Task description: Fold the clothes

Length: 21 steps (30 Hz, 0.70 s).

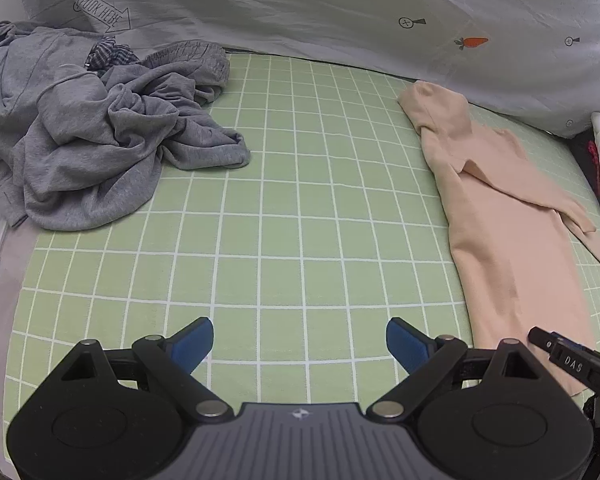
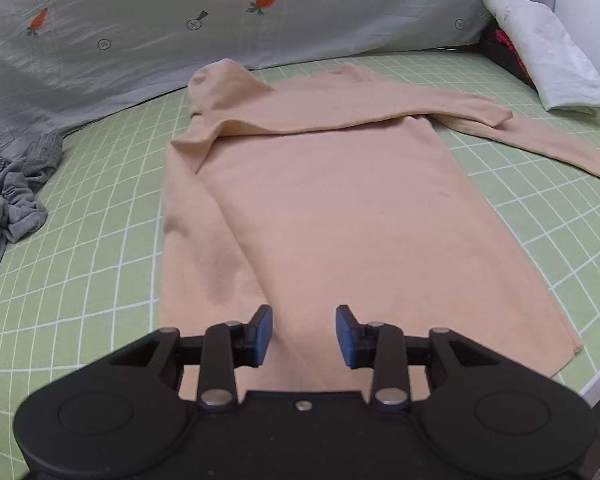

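A peach long-sleeved top lies flat on the green checked sheet, one sleeve folded across its chest and the other trailing off to the right. My right gripper hovers over its lower hem, open, with nothing between the blue pads. In the left wrist view the same peach top lies to the right. My left gripper stands wide open over bare sheet, holding nothing. A finger of the right gripper shows at the lower right edge there.
A heap of crumpled grey clothes sits at the far left of the bed, with a checked garment on top. A pale quilt with carrot prints runs along the back. A folded white cloth lies at the far right.
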Tool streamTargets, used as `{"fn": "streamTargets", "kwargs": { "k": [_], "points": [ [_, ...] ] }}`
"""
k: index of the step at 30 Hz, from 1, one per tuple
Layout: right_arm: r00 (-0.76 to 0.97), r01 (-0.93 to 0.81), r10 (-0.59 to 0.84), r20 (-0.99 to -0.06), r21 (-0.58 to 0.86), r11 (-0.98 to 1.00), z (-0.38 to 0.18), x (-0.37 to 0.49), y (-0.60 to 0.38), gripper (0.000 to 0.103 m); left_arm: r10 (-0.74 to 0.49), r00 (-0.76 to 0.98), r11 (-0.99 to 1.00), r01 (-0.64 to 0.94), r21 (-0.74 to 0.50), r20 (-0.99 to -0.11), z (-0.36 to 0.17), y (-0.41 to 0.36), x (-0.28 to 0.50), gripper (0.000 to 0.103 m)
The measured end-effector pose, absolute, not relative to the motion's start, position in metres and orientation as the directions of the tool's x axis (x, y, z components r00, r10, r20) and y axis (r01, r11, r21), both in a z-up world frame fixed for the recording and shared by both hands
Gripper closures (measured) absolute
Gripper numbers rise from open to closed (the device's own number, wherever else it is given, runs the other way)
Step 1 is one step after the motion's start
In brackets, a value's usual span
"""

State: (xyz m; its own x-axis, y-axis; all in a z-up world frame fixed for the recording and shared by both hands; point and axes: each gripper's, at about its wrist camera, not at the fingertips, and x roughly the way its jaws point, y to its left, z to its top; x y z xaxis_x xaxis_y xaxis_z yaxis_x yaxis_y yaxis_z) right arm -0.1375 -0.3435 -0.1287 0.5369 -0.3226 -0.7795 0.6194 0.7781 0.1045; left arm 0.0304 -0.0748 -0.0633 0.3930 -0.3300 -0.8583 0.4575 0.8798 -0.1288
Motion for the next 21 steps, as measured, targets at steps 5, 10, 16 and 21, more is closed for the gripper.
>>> {"fn": "streamTargets", "kwargs": {
  "k": [5,10,16,21],
  "points": [
    [0.557,0.531,-0.24,-0.795,0.118,0.839,-0.137,-0.132,-0.34,0.096,-0.326,0.41,0.892,0.432,-0.133,-0.852,-0.06,-0.094,0.028,0.01],
    [0.59,0.422,-0.176,-0.788,0.115,0.899,-0.114,-0.142,-0.345,0.099,-0.306,0.44,0.914,0.385,-0.131,-0.844,-0.048,-0.122,0.021,0.01],
    [0.5,0.391,-0.125,-0.857,0.094,0.916,-0.121,-0.15,-0.375,0.099,-0.262,0.412,0.926,0.361,-0.107,-0.873,-0.054,-0.157,0.011,0.01],
    [0.543,0.334,-0.1,-0.834,0.105,0.937,-0.112,-0.154,-0.396,0.065,-0.235,0.413,0.94,0.326,-0.097,-0.88,-0.056,-0.177,0.014,0.01]
  ]
}}
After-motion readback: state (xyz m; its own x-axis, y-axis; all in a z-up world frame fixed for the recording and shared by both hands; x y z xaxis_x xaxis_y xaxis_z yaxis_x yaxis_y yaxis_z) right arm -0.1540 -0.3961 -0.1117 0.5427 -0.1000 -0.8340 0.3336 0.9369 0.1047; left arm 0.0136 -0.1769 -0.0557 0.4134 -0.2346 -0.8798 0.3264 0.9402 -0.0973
